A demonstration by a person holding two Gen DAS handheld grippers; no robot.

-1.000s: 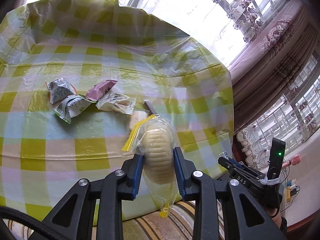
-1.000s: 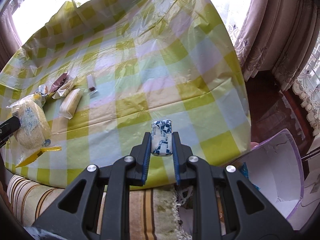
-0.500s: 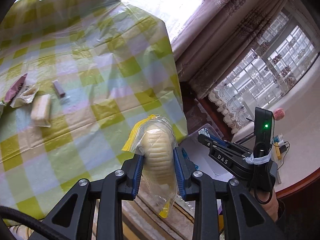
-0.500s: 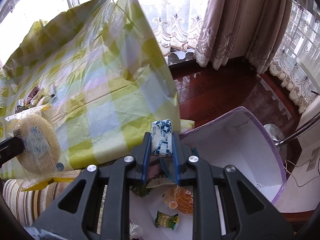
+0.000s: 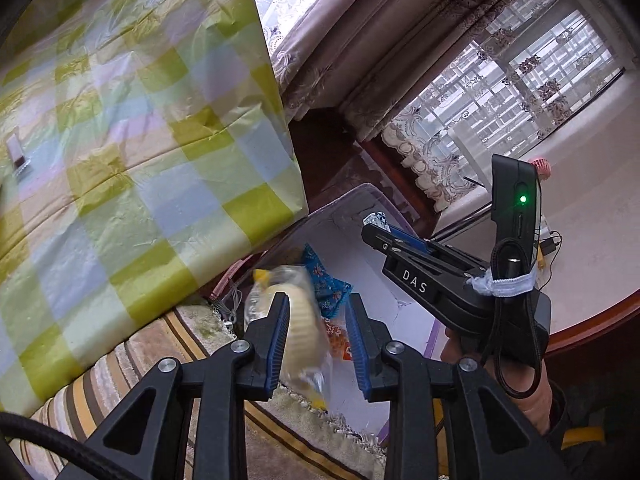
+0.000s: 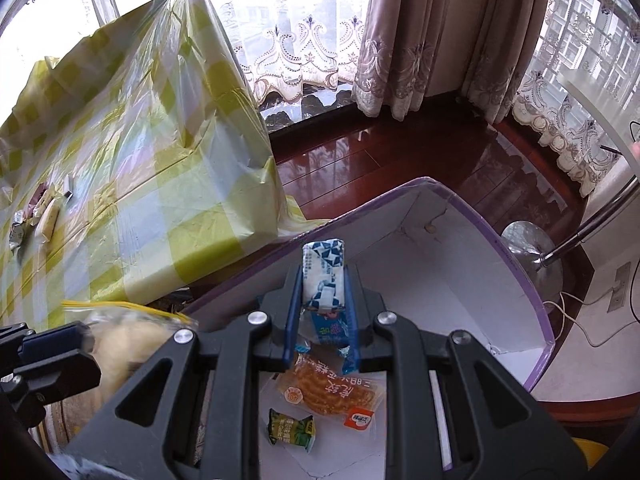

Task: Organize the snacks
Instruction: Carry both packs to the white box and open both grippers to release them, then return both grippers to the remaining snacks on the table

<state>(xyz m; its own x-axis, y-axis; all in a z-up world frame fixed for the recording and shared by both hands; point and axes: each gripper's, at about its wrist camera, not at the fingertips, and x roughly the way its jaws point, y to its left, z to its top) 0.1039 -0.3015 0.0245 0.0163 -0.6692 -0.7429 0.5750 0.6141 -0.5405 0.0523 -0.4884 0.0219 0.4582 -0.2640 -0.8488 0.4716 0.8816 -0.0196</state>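
Jaws narrow on the left gripper (image 5: 316, 304), with a bagged pastry (image 5: 298, 332) between them at the bottom centre of the left wrist view. Leans on the left-hand pad, blurred, with a slit of space showing toward the right-hand pad; cannot tell whether that pad presses the clear bag. Hangs over the near edge of a white box (image 5: 360, 196) with a purple rim, above a striped cloth (image 5: 120, 380) at the lower left.

Jaws likewise narrow on the right gripper (image 6: 323, 280), clamped on a blue-and-white packet (image 6: 323, 264). Stands upright between the two blue pads, its top poking out past the fingertips, at the centre of the right wrist view and over the open box. In the left wrist view, shows at centre right, carried by a hand (image 5: 520, 380) at the lower right edge.

Below those jaws, on the box floor: a blue wrapper (image 6: 328, 328), an orange pastry pack (image 6: 328, 392) and a small green sweet (image 6: 290, 426), close together.

Farther off, at the left, a table (image 6: 160, 200) under a green-and-yellow checked cover, just beside the box, with a few loose snacks (image 6: 48, 216) at the far left edge. Beyond, dark wooden floor (image 6: 380, 152), then curtains (image 6: 420, 40) across the top.
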